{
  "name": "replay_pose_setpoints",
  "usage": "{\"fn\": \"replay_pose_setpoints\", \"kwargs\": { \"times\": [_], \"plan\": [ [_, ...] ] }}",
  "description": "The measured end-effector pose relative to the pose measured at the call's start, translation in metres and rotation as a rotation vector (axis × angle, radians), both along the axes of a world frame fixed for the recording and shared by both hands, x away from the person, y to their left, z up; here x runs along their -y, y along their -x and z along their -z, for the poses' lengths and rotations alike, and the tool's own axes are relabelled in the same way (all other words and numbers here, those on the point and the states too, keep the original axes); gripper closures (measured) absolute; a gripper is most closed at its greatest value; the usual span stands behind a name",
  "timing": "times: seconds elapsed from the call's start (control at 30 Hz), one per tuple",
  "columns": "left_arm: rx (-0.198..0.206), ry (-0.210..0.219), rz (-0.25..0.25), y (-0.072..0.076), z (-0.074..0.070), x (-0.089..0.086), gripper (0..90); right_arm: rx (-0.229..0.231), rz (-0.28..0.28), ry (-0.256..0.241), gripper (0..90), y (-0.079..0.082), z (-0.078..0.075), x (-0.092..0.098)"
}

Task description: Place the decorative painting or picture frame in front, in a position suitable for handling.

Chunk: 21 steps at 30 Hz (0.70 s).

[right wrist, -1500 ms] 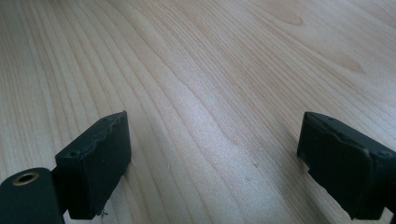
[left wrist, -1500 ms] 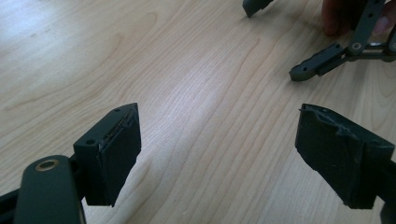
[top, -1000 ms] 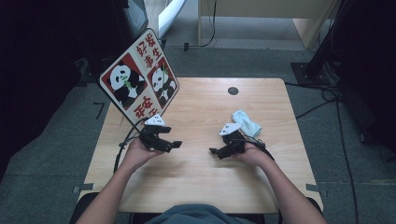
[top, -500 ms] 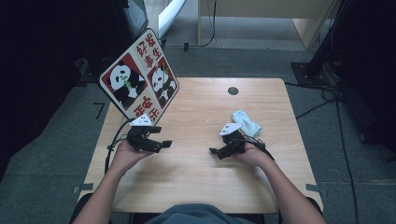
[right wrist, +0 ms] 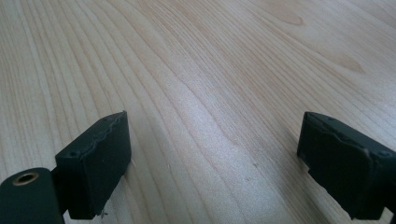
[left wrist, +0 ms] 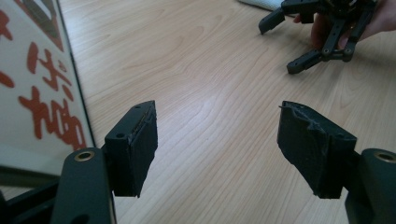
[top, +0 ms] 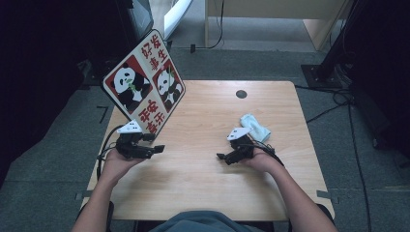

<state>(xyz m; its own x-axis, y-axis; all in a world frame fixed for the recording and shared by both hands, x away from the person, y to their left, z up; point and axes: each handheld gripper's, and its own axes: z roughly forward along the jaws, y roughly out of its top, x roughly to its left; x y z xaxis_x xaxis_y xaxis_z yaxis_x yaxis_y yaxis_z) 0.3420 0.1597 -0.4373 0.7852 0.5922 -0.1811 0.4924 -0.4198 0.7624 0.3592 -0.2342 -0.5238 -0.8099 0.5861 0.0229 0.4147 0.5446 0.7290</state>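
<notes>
The left gripper [top: 153,149] gapes wide and empty just above the table [top: 203,183], beside the lower edge of the panda sign [top: 145,87], which leans at the table's left rear. The right gripper [top: 223,157] is equally wide and empty over bare wood, with the cloth [top: 255,126] lying just behind it.
</notes>
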Motion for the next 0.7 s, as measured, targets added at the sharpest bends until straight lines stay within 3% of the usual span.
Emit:
{"fn": "replay_pose_setpoints", "kwargs": {
  "times": [0.2,0.33,0.7],
  "plan": [
    [0.023,0.017,-0.029,0.003,-0.002,-0.012,32.3,-0.001,0.000,0.000,9.7,0.000,0.000,0.000],
    [0.006,0.041,-0.057,0.002,-0.003,-0.023,33.5,0.000,0.000,0.000,9.8,0.000,0.000,0.000],
    [-0.016,0.053,-0.127,0.000,-0.005,-0.050,36.9,0.000,0.000,0.000,9.7,0.000,0.000,0.000]
  ]
}}
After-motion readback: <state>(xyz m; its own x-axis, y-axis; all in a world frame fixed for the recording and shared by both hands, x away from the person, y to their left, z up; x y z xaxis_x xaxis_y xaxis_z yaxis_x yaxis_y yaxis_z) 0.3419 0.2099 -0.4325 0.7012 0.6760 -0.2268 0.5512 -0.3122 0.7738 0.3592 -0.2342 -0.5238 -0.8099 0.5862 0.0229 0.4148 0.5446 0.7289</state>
